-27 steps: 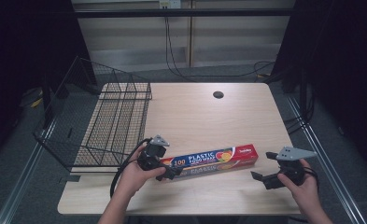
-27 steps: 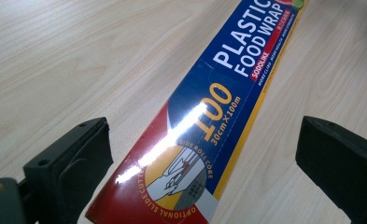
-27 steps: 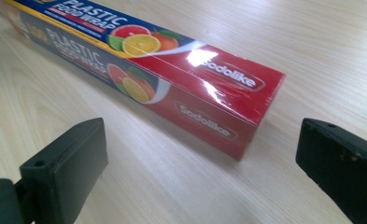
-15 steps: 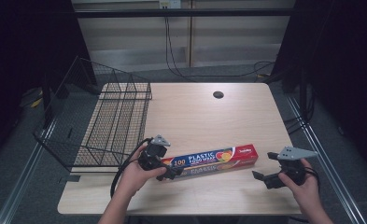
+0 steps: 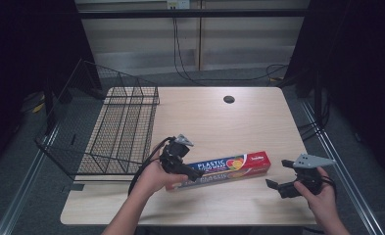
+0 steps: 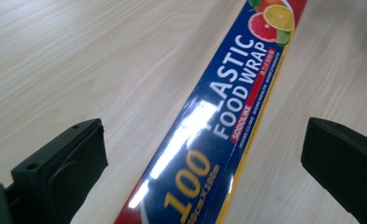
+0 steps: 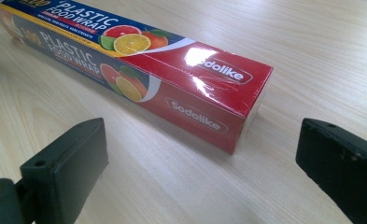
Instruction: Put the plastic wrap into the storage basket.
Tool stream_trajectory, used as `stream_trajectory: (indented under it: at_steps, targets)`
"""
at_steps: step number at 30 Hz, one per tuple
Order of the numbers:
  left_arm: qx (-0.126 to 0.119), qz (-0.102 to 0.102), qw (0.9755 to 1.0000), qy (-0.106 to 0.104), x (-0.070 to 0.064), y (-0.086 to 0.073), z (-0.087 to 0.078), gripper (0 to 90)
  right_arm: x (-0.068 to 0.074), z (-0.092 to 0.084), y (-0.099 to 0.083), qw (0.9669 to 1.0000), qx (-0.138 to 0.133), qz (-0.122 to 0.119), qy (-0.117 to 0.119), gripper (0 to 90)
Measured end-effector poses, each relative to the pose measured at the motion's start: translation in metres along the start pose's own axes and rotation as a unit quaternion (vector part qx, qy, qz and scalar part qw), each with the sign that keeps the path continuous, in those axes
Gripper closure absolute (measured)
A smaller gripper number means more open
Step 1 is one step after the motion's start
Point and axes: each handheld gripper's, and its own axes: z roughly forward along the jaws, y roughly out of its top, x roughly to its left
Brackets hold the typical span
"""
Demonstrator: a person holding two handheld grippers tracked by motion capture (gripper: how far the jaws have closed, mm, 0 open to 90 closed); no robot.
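Note:
A long box of plastic food wrap, blue with a red end, lies flat on the wooden table near its front edge. My left gripper hovers over the box's left, blue end. In the left gripper view the box runs between the wide-apart jaws of my left gripper, and neither pad touches it. My right gripper is held open just right of the red end. In the right gripper view the red end lies a short way ahead of my right gripper, with bare table between the jaws.
A black wire basket stands at the table's left side, overhanging the left edge. A dark round cable hole sits near the far edge. Cables hang behind the table. Bare wood lies beyond the box.

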Motion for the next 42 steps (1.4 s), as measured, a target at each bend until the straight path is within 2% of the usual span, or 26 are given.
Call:
stream_trajectory:
  at_steps: [9,12,14,15,21,23,24,25,27,28,29,30,31,32,34,37,38,40,41,42]
  targets:
    - [0.040,0.031,0.9987,-0.001,-0.006,0.027,0.015,4.5,-0.001,-0.003,0.000,1.0000,-0.005,0.005,0.002,2.1]
    - [0.051,0.041,0.9977,-0.018,-0.005,0.037,0.023,4.8,-0.002,-0.003,0.000,1.0000,-0.008,0.003,0.002,2.1]
    - [0.054,0.039,0.9976,-0.019,-0.005,0.038,0.025,4.8,-0.002,-0.003,0.000,1.0000,-0.008,0.004,0.003,2.0]
    - [0.059,0.039,0.9971,-0.027,-0.004,0.040,0.028,5.1,-0.002,-0.003,0.000,0.9999,-0.008,0.006,0.001,2.1]
    - [0.071,0.051,0.9955,-0.036,-0.008,0.045,0.037,5.2,-0.003,-0.003,0.000,1.0000,-0.007,0.004,0.003,2.1]
    - [0.087,0.062,0.9934,-0.041,-0.008,0.046,0.040,5.4,-0.003,-0.003,0.000,0.9999,-0.008,0.005,0.003,2.1]
    - [0.080,0.050,0.9946,-0.043,-0.010,0.046,0.043,5.6,-0.003,-0.003,0.000,0.9999,-0.008,0.004,0.004,2.0]
    - [0.080,0.050,0.9946,-0.043,-0.010,0.046,0.043,6.4,-0.002,-0.003,0.000,1.0000,-0.008,0.004,0.005,2.1]
    - [0.094,0.061,0.9926,-0.046,-0.008,0.047,0.045,7.0,-0.002,-0.003,0.000,1.0000,-0.008,0.004,0.004,2.1]
    - [0.097,0.058,0.9925,-0.047,-0.009,0.046,0.047,7.1,-0.002,-0.003,0.000,0.9999,-0.009,0.005,0.004,2.1]
    - [0.104,0.072,0.9907,-0.048,-0.007,0.047,0.048,7.6,-0.002,-0.003,0.000,0.9999,-0.009,0.005,0.005,2.1]
    - [0.104,0.072,0.9907,-0.048,-0.007,0.047,0.048,8.1,-0.002,-0.003,0.000,0.9999,-0.009,0.005,0.005,2.1]
    - [0.103,0.063,0.9914,-0.050,-0.009,0.046,0.049,8.1,-0.003,-0.003,0.000,0.9999,-0.008,0.004,0.004,2.1]
    - [0.108,0.069,0.9907,-0.046,-0.009,0.047,0.051,8.8,-0.003,-0.003,0.000,0.9999,-0.009,0.005,0.004,2.1]
    - [0.103,0.064,0.9915,-0.048,-0.010,0.046,0.052,9.7,-0.003,-0.003,0.000,0.9999,-0.009,0.005,0.004,2.1]
    - [0.109,0.081,0.9895,-0.051,-0.010,0.047,0.056,11.0,-0.003,-0.003,0.000,0.9999,-0.009,0.005,0.005,2.1]
    - [0.110,0.076,0.9897,-0.052,-0.011,0.047,0.057,11.2,-0.002,-0.003,0.000,0.9999,-0.009,0.005,0.003,2.1]
    - [0.122,0.087,0.9869,-0.059,-0.010,0.047,0.059,12.4,-0.002,-0.003,0.000,0.9999,-0.009,0.004,0.005,2.1]
    - [0.124,0.087,0.9869,-0.056,-0.011,0.047,0.061,12.8,-0.002,-0.003,0.000,0.9999,-0.008,0.005,0.005,2.1]
    - [0.118,0.079,0.9883,-0.055,-0.013,0.046,0.064,13.2,-0.002,-0.003,0.000,0.9999,-0.008,0.005,0.005,2.1]
